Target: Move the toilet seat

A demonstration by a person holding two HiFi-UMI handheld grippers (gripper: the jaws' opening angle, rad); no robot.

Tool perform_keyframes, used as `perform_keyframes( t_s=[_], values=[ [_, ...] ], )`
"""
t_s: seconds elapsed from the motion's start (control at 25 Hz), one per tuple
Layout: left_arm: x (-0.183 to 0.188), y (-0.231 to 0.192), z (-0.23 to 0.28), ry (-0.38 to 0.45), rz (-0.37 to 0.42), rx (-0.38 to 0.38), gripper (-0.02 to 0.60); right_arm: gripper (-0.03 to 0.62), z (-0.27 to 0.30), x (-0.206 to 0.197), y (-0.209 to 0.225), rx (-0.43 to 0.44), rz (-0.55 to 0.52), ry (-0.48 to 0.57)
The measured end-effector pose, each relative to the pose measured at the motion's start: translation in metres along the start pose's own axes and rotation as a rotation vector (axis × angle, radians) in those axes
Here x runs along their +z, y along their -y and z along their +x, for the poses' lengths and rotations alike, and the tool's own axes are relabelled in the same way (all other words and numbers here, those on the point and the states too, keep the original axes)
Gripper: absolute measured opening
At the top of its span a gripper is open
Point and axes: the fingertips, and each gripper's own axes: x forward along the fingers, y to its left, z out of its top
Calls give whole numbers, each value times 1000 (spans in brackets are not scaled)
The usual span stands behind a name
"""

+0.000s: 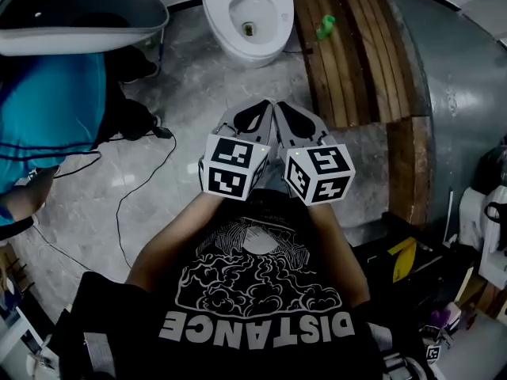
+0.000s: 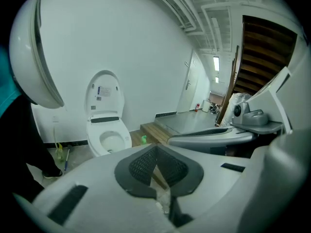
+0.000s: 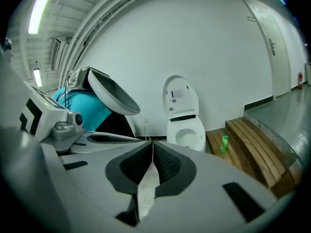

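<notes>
The toilet seat (image 1: 218,18) is a smooth white oval ring, and as far as we can tell it lies flat on the bowl of the toilet (image 1: 247,54), which stands against the white wall at the far end of the grey stone floor (image 1: 182,109). The lid (image 2: 103,93) stands upright behind it, with a small label on its inner face and a dark strip at the hinge. The seat's long axis runs from that hinge toward us, and its rounded front end points at the claws. Both claws are held side by side in front of the person's chest, well apart from the toilet. The left claw (image 1: 255,117) is clenched, its ribbed dark pads meeting tip to tip, and the right claw (image 1: 297,121) is clenched the same way. Only bare floor lies between them and the bowl. To the right of the toilet a wooden step (image 1: 348,54) carries a small green bottle (image 1: 325,27), near the bowl but apart from it. To the left a person in a blue shirt (image 1: 47,109) stands by a large white basin (image 1: 79,10), and a black cable (image 1: 135,188) trails across the floor on that side.
</notes>
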Motion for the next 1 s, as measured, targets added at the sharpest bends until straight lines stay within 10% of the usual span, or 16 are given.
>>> perform_keyframes(
  t_s=[0.52, 1.0],
  values=[
    [22, -8, 117, -79, -80, 77, 12, 20, 52, 18, 113, 131, 75, -90],
    [-5, -57, 190, -33, -445, 150, 12, 21, 117, -2, 160, 302, 250, -190]
  ],
)
